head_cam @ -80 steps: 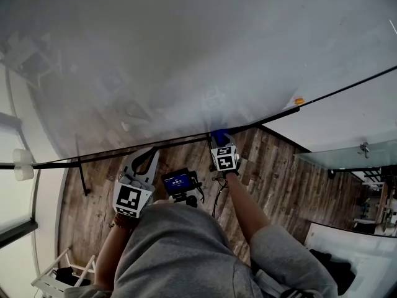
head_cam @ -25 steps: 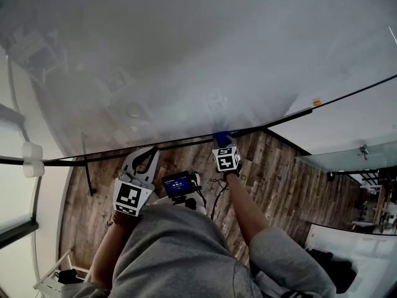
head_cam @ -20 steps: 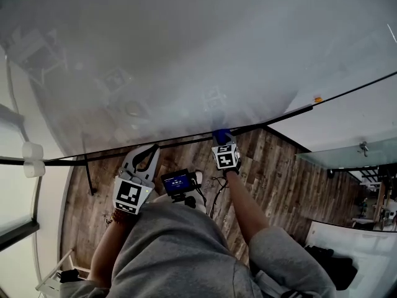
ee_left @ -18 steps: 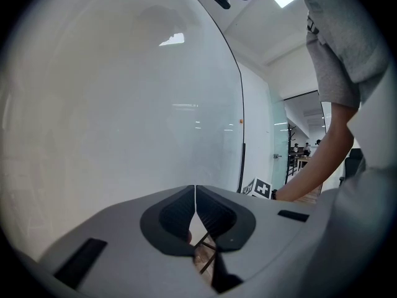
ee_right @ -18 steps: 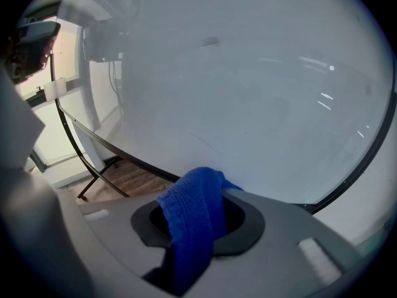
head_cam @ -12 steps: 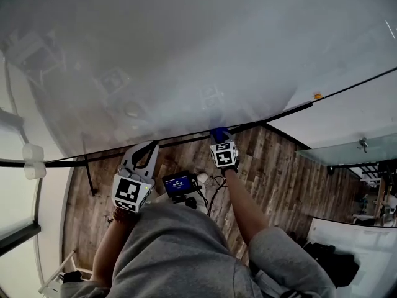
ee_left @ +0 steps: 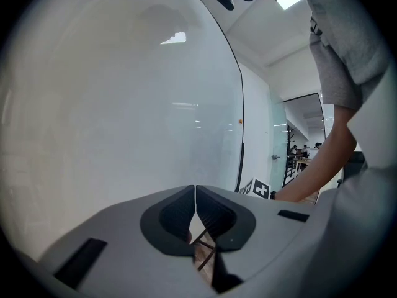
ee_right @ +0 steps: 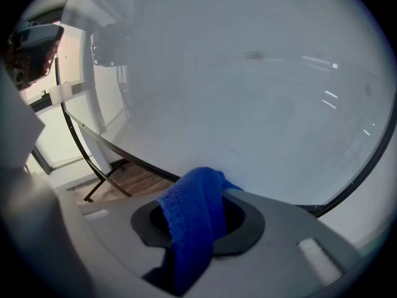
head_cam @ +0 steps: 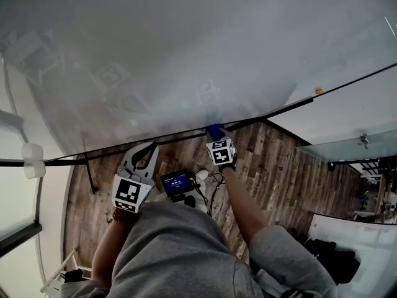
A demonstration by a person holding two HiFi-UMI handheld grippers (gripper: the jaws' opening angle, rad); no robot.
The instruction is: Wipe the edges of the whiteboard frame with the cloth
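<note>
The right gripper clamps a blue cloth at the whiteboard's black frame. Only the right gripper view shows the cloth's ribbed weave. The left gripper's 2 jaws meet, empty.

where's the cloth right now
The cloth is clamped in the right gripper, at the black bottom frame, near the middle of the head view.

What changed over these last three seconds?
The right gripper, shut on the blue cloth, slid slightly left along the whiteboard's bottom frame edge, away from the orange spot. The left gripper stayed shut and empty below the board.
</note>
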